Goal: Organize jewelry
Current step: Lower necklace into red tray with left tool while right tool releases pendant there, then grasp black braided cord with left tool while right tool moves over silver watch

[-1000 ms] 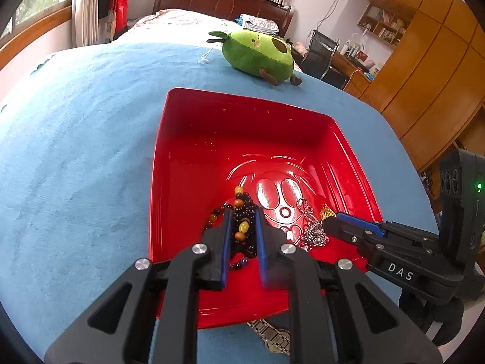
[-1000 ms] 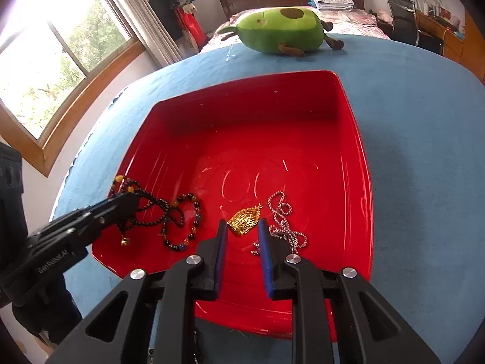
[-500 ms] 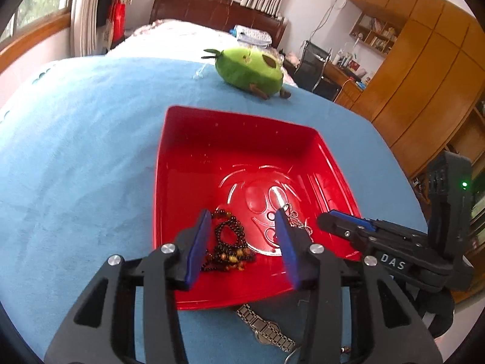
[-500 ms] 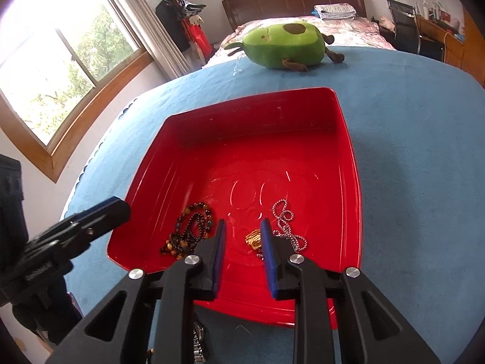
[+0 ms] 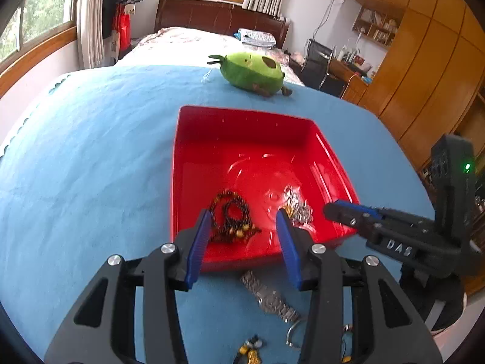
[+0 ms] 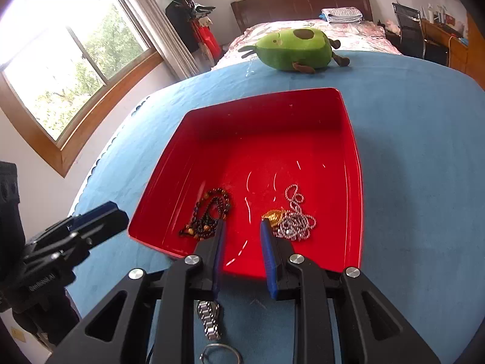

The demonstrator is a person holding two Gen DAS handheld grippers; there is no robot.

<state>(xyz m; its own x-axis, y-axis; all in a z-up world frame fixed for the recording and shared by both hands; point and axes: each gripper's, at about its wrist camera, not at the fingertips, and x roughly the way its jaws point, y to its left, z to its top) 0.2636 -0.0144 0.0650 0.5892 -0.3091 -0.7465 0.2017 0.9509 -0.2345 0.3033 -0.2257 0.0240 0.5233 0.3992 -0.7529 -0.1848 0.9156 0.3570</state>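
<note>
Both tongs hang empty above the near rim of the glossy red plastic tray (image 6: 303, 115): the left gripper (image 5: 242, 227) spread wide, the right gripper (image 6: 241, 226) narrowly parted. Just beyond them, in the tray, lie a dark beaded bracelet (image 6: 209, 212) and a silver ball chain with gold pendant (image 6: 291, 218). Beneath them, on the blue cloth (image 5: 91, 151), a steel-link wristwatch (image 5: 269, 297) and small trinkets (image 5: 250, 347) seemingly remain.

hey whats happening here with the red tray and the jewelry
A person holding a gripper in each hand is sorting jewelry into a red tray on a blue cloth. A dark beaded bracelet and a silver chain with a gold pendant already lie in the tray. The left gripper and the right gripper hang over the tray's near edge, both open and holding nothing. A metal watch and a few small pieces still lie on the cloth outside the tray.
</note>
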